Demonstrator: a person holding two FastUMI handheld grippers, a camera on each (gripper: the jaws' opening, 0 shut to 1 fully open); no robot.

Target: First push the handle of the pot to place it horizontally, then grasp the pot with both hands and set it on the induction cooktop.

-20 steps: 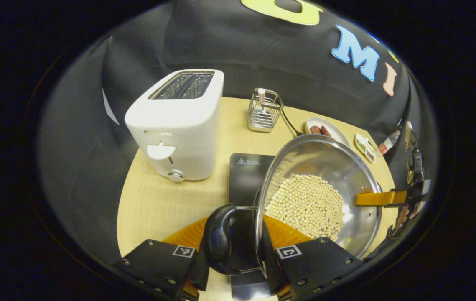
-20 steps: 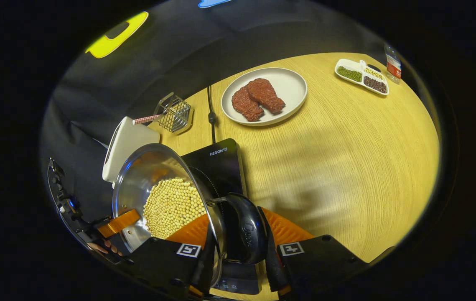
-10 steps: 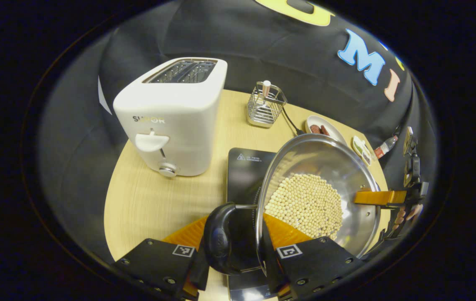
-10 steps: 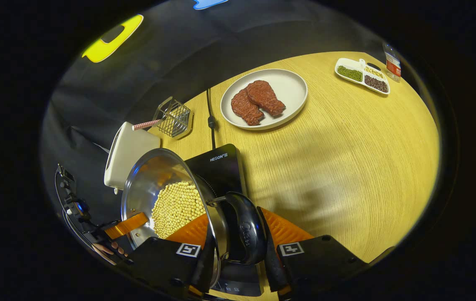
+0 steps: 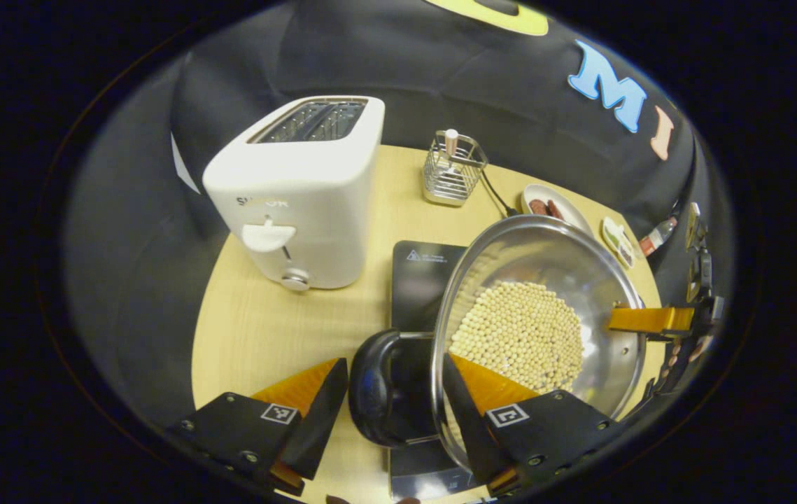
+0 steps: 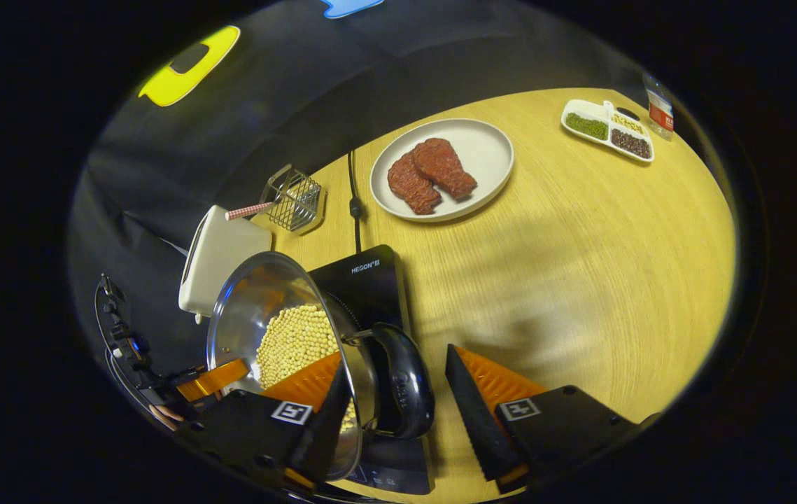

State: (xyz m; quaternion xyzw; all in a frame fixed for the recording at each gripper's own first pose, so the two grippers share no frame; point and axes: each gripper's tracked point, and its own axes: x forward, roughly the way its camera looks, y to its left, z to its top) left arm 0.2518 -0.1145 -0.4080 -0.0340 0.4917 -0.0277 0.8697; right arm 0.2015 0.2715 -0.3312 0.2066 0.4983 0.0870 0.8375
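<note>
A steel pot (image 5: 545,259) with pale beans (image 5: 520,329) in it sits on the black induction cooktop (image 5: 420,280). My left gripper (image 5: 393,378) is open, its fingers standing apart on either side of the pot's black side handle (image 5: 374,388). In the right gripper view, the pot (image 6: 251,294) rests on the cooktop (image 6: 370,280). My right gripper (image 6: 398,371) is open around the opposite black handle (image 6: 405,392), with one finger over the pot's rim. The other gripper's orange finger (image 5: 650,320) shows at the pot's far side.
A white toaster (image 5: 300,196) stands left of the cooktop, a wire basket (image 5: 453,168) behind it. A plate of meat (image 6: 440,168), a divided dish (image 6: 607,129) and a bottle (image 6: 658,105) lie to the right. The cooktop's cable (image 6: 354,203) runs back to the wall.
Both grippers were shut on the pot's side handles and have opened, letting go. The pot stays on the cooktop.
</note>
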